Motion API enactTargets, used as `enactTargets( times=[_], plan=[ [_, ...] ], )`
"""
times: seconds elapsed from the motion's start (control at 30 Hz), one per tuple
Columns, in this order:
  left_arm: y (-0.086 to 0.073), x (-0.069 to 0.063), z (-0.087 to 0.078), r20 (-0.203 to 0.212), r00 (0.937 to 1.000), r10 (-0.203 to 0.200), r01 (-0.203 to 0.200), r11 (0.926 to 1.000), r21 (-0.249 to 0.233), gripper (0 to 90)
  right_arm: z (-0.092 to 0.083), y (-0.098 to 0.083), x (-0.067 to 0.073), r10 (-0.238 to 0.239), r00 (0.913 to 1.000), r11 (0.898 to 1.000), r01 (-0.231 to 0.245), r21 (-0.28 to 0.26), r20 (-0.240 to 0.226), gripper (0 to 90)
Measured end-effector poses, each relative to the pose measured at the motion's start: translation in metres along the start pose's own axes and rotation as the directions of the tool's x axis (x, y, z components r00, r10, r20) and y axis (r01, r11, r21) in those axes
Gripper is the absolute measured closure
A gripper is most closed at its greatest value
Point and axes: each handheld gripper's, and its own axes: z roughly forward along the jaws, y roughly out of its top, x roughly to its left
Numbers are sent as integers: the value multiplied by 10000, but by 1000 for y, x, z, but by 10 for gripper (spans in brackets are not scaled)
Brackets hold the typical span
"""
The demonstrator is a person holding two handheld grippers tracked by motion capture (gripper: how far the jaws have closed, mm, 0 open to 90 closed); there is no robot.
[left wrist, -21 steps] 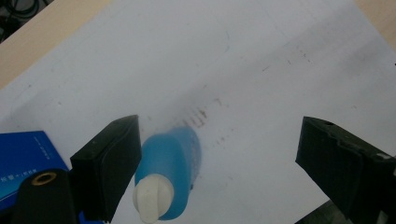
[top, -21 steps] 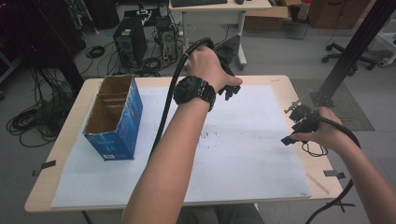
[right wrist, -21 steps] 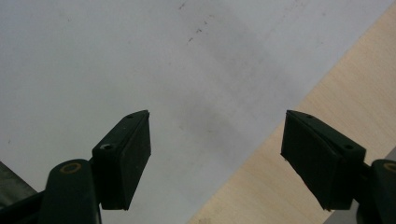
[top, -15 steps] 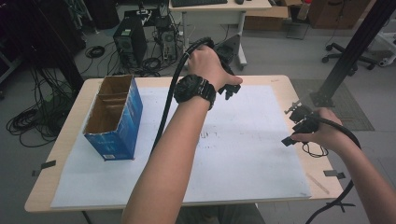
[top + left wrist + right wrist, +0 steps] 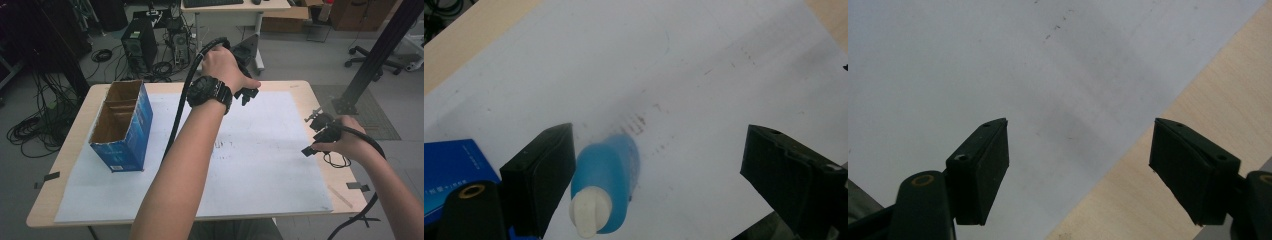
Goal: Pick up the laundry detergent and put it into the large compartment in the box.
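left gripper (image 5: 659, 165), seen along its own jaws: jaws stand wide apart. a blue bottle (image 5: 606, 177) with a white cap (image 5: 589, 212) lies between them, close against the near-side jaw at the view's left and well apart from the other; the blur leaves it unclear whether it touches that jaw. the pads do not press on it. the cap points back toward the gripper, the body away from it. beyond the bottle lies white paper (image 5: 664, 65) with faint dark smudges. a corner of a blue box (image 5: 449, 175) sits behind the jaw at the view's left.

right gripper (image 5: 1080, 170), seen along its own jaws: jaws wide apart, nothing between them. under them the paper's (image 5: 973, 60) edge runs aslant, with bare table (image 5: 1168, 150) wood past it.

high view: the left gripper (image 5: 247, 92) is over the far middle of the paper (image 5: 260, 165), held in a hand (image 5: 222, 65) with a wristwatch (image 5: 210, 92). the right gripper (image 5: 320, 132) is near the table's (image 5: 65, 155) right edge. the open-topped box (image 5: 122, 125) stands well to the left of the left gripper. beyond the table, a floor with cables.
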Motion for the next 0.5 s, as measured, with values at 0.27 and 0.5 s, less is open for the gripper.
enactTargets(
  times=[0.27, 0.5],
  plan=[
    [-4, 9, -3, -135, 9998, -132, 132, 9999, -6, 140, 3, 1, 2, -97, 9999, 9999, 97, 68, 30, 241],
    [-9, 18, -6, -403, 9987, -320, 329, 9992, 225, 140, 5, 0, 2, -106, 9999, 9998, 105, 143, 63, 241]
  ],
)
